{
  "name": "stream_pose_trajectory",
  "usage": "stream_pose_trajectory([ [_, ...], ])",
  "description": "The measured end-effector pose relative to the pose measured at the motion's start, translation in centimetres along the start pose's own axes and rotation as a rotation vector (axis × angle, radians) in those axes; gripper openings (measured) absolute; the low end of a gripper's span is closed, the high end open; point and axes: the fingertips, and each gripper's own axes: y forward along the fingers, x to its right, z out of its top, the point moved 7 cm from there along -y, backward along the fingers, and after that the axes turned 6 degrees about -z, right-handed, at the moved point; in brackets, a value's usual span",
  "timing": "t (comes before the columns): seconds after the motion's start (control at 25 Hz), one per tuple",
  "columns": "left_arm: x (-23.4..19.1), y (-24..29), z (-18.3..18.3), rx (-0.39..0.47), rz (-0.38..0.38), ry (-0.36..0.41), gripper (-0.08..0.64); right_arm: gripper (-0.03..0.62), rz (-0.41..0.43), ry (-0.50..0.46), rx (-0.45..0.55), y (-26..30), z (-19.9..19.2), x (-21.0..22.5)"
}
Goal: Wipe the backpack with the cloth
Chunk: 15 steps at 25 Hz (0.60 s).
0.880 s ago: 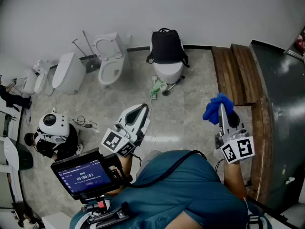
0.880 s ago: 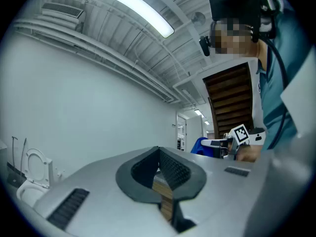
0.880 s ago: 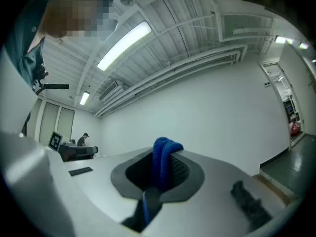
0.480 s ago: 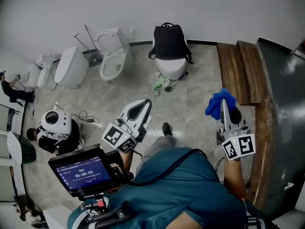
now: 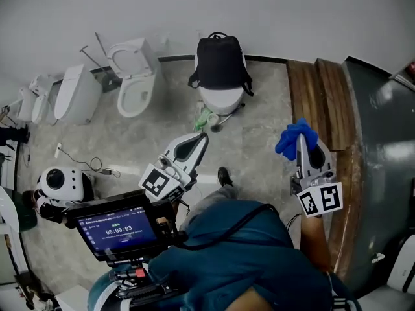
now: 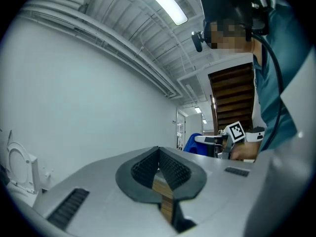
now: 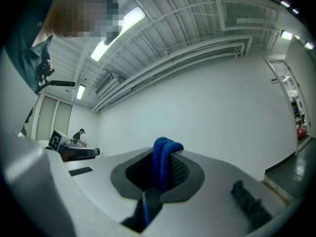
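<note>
Upper centre of the head view: black backpack [image 5: 220,63], upright on a white toilet [image 5: 222,100] against the wall, with straps down both sides. Well apart from both grippers, across a stretch of grey floor [image 5: 259,148].

Right of centre: right gripper [image 5: 301,141], pointed up-frame toward the wall, jaws clamped on a bunched blue cloth [image 5: 288,144]. In the right gripper view, a fold of that cloth pinched between the closed jaws and humped over the tips. Marker cube [image 5: 320,199] at the near end of this gripper, toward lower right.

Left of centre: left gripper [image 5: 200,141], angled up and to the right, jaws pressed together and holding nothing. In the left gripper view, tips joined in a point, only brown wood visible through the gap behind them.

Upper left: open toilet [image 5: 131,76] with raised seat. Right side: brown wooden boards [image 5: 318,96] beside a dark panel [image 5: 382,141]. Just below the backpack's toilet, a small green item [image 5: 206,117] on the floor, too small to identify. Lower left: monitor [image 5: 120,229] with a lit screen. Bottom centre: teal top [image 5: 240,258] of the person, with a dark shoe [image 5: 225,175] just above it.
</note>
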Motion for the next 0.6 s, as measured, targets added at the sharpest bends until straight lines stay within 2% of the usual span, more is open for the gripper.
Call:
stream_pose_trajectory([
  [0.24,-9.4,5.3,0.4,0.006,-0.031,0.006,0.003,0.023,-0.012,-0.029,0.026,10.3,0.2,1.8],
  [0.36,-13.2,7.0,0.7,0.014,-0.043,0.035,0.003,0.023,-0.014,-0.028,0.044,14.6,-0.3,1.8],
  [0.6,-18.6,8.4,0.8,0.046,0.034,0.076,0.003,0.023,0.022,-0.044,0.036,21.0,-1.2,2.2],
])
